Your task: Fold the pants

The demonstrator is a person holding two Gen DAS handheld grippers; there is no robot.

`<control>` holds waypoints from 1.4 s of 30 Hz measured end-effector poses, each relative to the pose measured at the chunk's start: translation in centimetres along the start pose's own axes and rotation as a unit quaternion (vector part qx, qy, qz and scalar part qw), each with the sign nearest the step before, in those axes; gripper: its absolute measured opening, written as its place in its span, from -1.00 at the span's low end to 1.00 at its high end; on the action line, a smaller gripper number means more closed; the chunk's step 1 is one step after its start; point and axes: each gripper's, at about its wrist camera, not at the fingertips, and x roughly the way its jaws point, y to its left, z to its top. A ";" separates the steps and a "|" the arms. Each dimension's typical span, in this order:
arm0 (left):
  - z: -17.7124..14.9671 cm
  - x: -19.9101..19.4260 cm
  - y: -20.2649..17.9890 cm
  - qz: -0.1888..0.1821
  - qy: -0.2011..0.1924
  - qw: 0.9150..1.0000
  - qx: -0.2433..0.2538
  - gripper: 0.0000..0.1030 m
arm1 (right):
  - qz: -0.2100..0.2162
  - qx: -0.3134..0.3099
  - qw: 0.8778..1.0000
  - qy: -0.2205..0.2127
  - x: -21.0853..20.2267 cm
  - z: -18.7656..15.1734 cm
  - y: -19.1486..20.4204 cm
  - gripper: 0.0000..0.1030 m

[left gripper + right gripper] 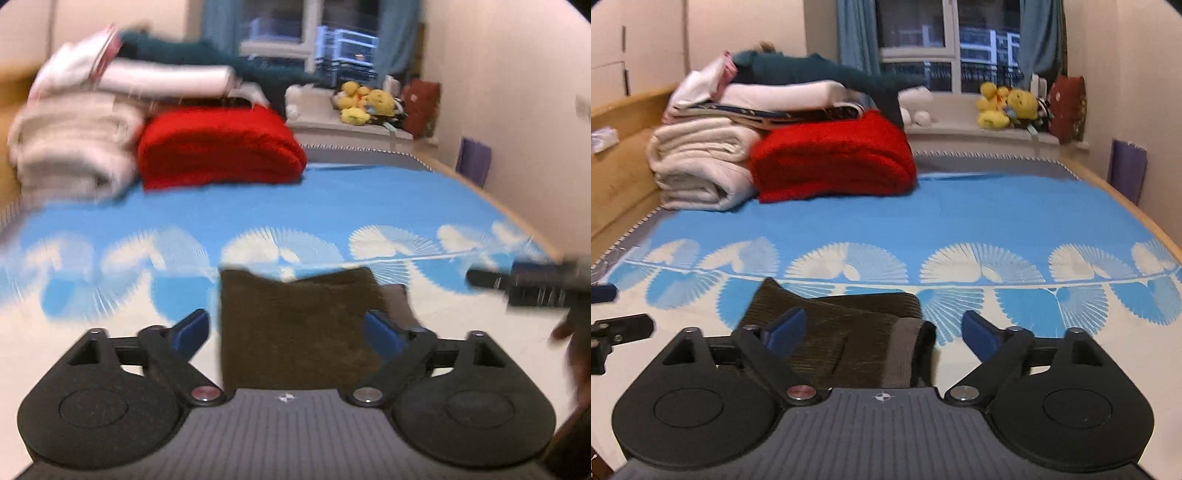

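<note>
Left gripper [284, 330] hangs over the bed with its blue fingers [192, 328] spread wide and nothing clamped between them. Right gripper [884, 332] is the same story, jaws splayed, gripping nothing. Just below and ahead of both lie the pants [299, 325], dark brown, folded into a compact block on the pale near part of the bedsheet [997, 221], clear of every pad. Further out, blue sheet with white fan shapes. At the far left sits a folded red blanket [834, 158] beside stacked white bedding [701, 162]. Yellow plush toys [1008, 105] line the windowsill.
</note>
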 end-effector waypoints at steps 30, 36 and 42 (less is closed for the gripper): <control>-3.6 5.8 -0.3 0.080 0.134 0.988 0.009 0.99 | -0.017 0.029 0.987 0.156 4.3 -4.8 1.5 0.85; -3.5 6.1 -0.4 0.079 0.139 0.987 0.009 0.99 | -0.017 0.025 0.987 0.159 4.3 -4.8 1.4 0.85; -3.6 6.2 -0.6 0.076 0.140 0.987 0.011 0.99 | -0.022 0.025 0.986 0.164 4.5 -5.0 1.0 0.85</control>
